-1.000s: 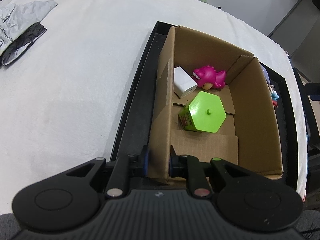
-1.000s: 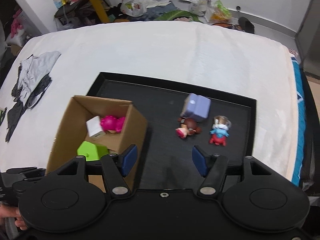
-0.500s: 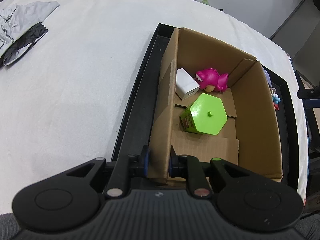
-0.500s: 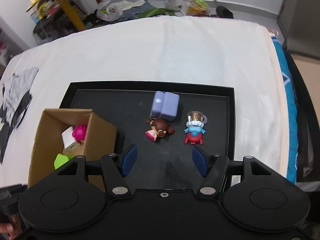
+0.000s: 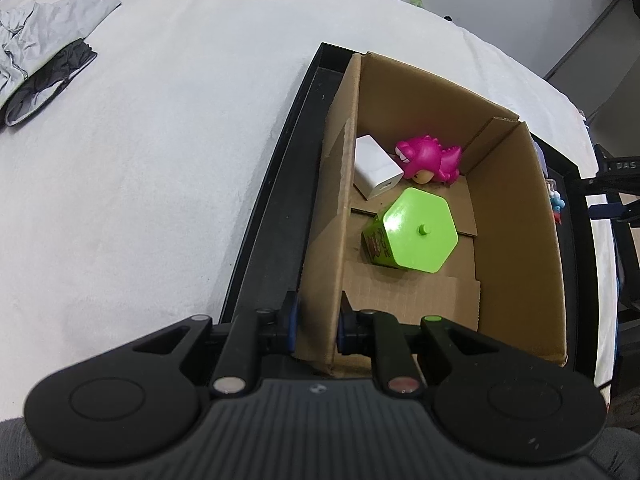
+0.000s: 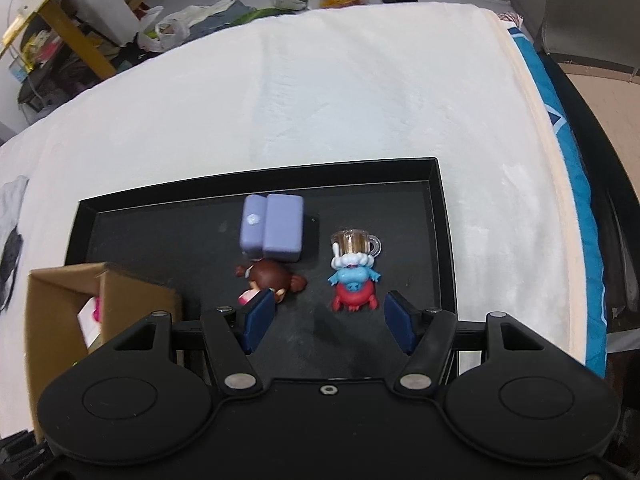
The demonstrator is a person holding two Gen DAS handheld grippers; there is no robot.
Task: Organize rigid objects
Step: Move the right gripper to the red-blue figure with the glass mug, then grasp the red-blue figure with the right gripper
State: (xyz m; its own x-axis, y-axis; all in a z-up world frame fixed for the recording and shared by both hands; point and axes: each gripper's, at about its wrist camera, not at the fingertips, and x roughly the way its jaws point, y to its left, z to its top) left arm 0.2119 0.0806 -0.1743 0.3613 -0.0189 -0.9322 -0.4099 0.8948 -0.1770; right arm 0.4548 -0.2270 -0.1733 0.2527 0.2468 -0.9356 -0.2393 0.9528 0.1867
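The left gripper's fingers are clamped on the near left wall of the cardboard box, one blue pad outside and one inside. The right gripper's fingers stand apart with nothing between them, hanging over the black tray; the left pad sits just in front of a brown-haired doll lying on its side, and the right pad lies near a blue-and-red figurine.

Inside the box, nearest, a green hexagonal container rests on the cardboard floor. Beyond it a white charger block leans by the left wall, with a pink dinosaur toy just beside it at the far end.

On the tray, a small glass mug touches the top of the figurine's head, and a lavender case lies just beyond the doll. The tray sits on a white blanket. Grey clothing lies well apart at the far left.
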